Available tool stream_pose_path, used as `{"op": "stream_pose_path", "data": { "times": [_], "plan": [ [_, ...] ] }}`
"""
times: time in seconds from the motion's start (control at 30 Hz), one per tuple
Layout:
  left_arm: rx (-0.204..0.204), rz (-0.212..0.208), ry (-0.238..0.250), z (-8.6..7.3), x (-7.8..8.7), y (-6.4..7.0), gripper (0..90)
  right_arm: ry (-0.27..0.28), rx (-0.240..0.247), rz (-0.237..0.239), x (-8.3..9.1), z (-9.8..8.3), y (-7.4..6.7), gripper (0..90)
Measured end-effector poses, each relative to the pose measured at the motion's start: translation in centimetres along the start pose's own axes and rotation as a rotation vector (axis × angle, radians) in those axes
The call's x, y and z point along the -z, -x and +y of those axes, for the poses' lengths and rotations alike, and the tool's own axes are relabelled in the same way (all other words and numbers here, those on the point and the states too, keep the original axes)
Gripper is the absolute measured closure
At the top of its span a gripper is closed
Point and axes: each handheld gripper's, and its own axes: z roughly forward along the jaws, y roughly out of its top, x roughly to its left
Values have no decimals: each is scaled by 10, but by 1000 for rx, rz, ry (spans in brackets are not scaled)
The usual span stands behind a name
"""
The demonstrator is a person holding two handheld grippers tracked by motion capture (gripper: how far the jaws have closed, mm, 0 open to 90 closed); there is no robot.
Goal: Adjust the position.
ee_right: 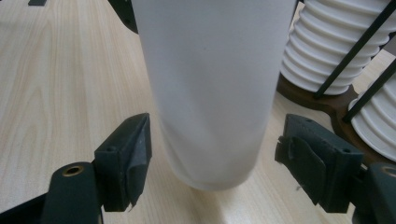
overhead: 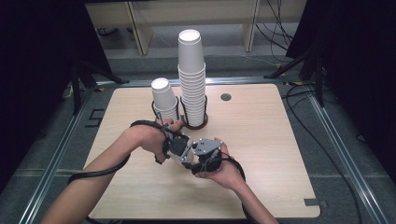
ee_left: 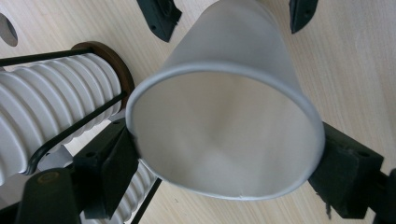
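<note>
While the left gripper's (ee_left: 224, 154) fingers pinch the paper cup's (ee_left: 229, 116) rim, the right gripper's (ee_right: 212, 163) spread fingers flank its base, axis toward twelve o'clock.

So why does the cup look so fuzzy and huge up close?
In the left gripper view the cup sits right at the lens, so its inside blurs. In the right gripper view it is soft too. In the high view the cup stacks look sharp against a dark room.

Both forearms reach in over the table and meet near its middle. The left gripper (overhead: 180, 148) is clamped; the right gripper (overhead: 198, 156) stands with jaws apart.
</note>
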Motion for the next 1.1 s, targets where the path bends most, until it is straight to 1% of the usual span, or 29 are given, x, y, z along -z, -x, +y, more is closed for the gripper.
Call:
{"op": "stream_pose_path", "data": {
  "times": [0.03,0.07,0.1,0.13,0.17,0.2,0.23,0.27,0.3,0.33,0.37,0.4,0.43,0.47,0.57,0.8,0.83,0.87,0.9,0.93,0.97,1.0,1.1],
  "plan": [
    [-1,2,-2,0,0,0,163,-3,-18,14,-1,0,-1,258],
    [-2,3,-2,0,1,-1,163,-6,-11,10,-1,-1,-1,258],
    [-12,11,1,1,1,-2,163,-10,-24,16,-2,-1,-2,258],
    [-12,12,3,1,1,-2,163,-6,-2,8,-3,-2,-1,258],
    [-13,11,2,1,2,-2,163,-12,-30,13,-3,-3,-3,258],
    [-16,11,2,1,2,-2,163,-8,-33,15,-4,-3,-3,258],
    [-17,11,2,1,2,-2,163,-5,-10,8,-4,-3,-2,258],
    [-17,12,2,1,2,-2,163,-6,0,6,-5,-3,-1,258],
    [-17,12,2,1,2,-2,163,-6,0,6,-5,-3,-1,258],
    [-17,13,3,1,2,-2,163,-13,-26,16,-5,-4,-3,258],
    [-17,14,4,1,2,-2,162,-12,-30,17,-6,-4,-3,258],
    [-17,13,4,1,2,-2,163,-12,-17,9,-6,-5,-2,258],
    [-18,12,3,2,2,-2,162,-10,14,8,-6,-5,-1,258],
    [-17,11,4,2,2,-2,162,-16,-23,11,-7,-5,-3,257],
    [-17,12,4,2,3,-2,162,-15,-18,8,-7,-6,-2,258],
    [-14,10,14,2,3,-2,162,-4,-24,0,-8,-7,-3,263],
    [-14,10,14,2,3,-2,162,5,-21,4,-9,-7,-2,266],
    [-16,8,13,3,4,-2,162,7,-11,-2,-9,-7,-2,267],
    [-16,8,13,3,4,-2,162,7,-19,-3,-9,-8,-2,268],
    [-14,8,14,2,3,-2,162,8,-6,-3,-9,-8,-1,269],
    [-15,8,14,2,3,-2,162,9,-18,3,-9,-8,-2,268],
    [-5,1,17,2,3,-1,162,6,-24,-1,-9,-8,-2,268],
    [-4,3,24,2,4,-1,162,8,-37,-7,-9,-9,-3,269]
  ]
}}
